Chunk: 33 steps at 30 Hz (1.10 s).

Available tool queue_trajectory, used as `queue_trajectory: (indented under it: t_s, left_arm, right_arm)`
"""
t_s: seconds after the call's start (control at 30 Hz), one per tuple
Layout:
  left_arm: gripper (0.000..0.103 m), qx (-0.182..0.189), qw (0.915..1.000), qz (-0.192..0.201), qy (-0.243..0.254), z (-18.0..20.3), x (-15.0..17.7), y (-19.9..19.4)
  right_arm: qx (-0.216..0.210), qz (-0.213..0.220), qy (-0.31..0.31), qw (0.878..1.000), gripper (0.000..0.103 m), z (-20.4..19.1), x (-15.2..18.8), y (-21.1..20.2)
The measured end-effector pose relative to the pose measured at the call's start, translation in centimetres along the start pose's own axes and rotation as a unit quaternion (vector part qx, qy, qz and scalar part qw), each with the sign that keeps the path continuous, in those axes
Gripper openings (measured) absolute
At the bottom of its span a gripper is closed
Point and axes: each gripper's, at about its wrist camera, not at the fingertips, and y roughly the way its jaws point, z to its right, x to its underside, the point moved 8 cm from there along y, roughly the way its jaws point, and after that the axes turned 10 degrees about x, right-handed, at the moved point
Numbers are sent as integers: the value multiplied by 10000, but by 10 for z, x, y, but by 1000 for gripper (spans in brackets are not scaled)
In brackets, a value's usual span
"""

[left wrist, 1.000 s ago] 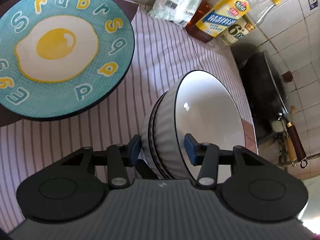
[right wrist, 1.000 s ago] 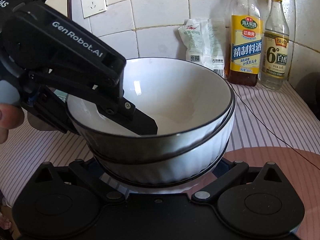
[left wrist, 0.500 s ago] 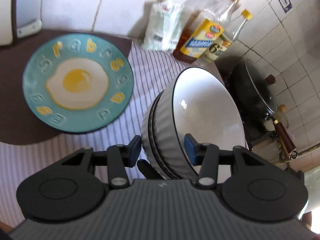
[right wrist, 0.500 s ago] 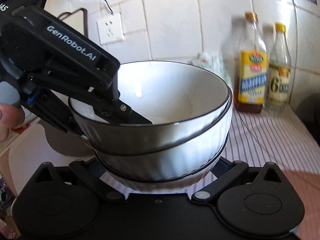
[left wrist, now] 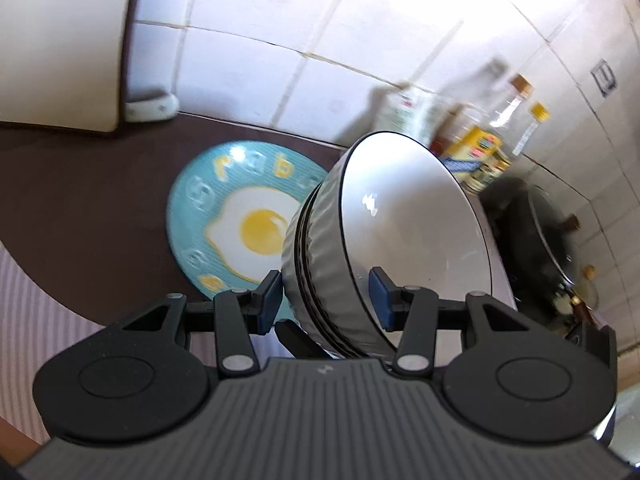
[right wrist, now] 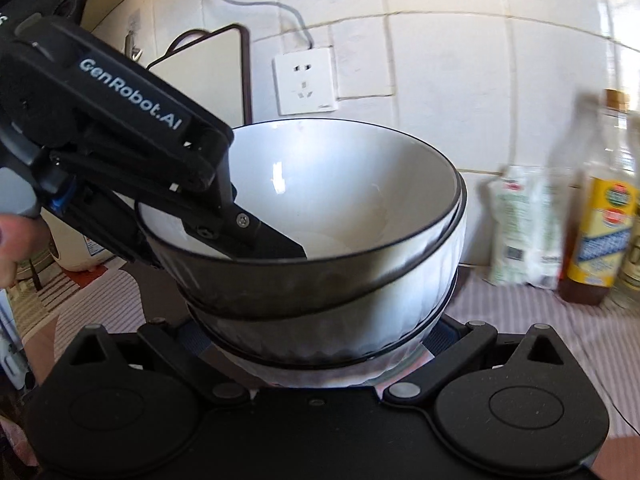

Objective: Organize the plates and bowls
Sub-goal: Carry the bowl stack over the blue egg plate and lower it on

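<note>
White stacked bowls (right wrist: pixel 320 248) go up in the air.
Left gripper (left wrist: pixel 326 294) jaws pinch the rim; right gripper (right wrist: pixel 320 344) jaws hug the bottom. Next: set them gently near the egg plate (left wrist: pixel 236 220).

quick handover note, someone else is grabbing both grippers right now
Left gripper: shut on the wall of the bowl stack, one finger inside, one outside.
Right gripper: cradles the stack's base from below; grip unclear.
Stack is nested bowls, carried in the air, tilted.
Egg plate lies flat on the dark mat beyond.
Done: bowls nested and lifted. Left: set the stack down, probably on or beside the plate.
</note>
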Motion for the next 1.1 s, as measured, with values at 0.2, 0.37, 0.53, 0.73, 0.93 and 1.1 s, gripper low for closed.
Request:
queue_trajectory:
  t_s: [0.2, 0.37, 0.53, 0.73, 0.93, 1.1]
  left_arm:
    - [46, -80, 9999, -75, 95, -24, -14, 13]
    - [46, -93, 9997, -196, 66, -48, -23, 29]
    - [46, -83, 9995, -291, 64, -62, -28, 46]
    - [46, -48, 9995, -324, -29, -71, -34, 65]
    - [46, -114, 9994, -182, -257, -81, -32, 70]
    - [45, -224, 9996, -25, -150, -81, -33, 68]
  right_arm:
    - [-125, -171, 66, 9998, 103, -10, -3, 34]
    - [-154, -367, 126, 9991, 103, -13, 1, 65]
    - [-120, -605, 91, 9981, 103, -12, 5, 90]
    - [-82, -908, 91, 9958, 103, -3, 7, 115]
    - [153, -1042, -93, 9944, 103, -10, 15, 111]
    - [202, -1101, -67, 9937, 103, -14, 17, 112]
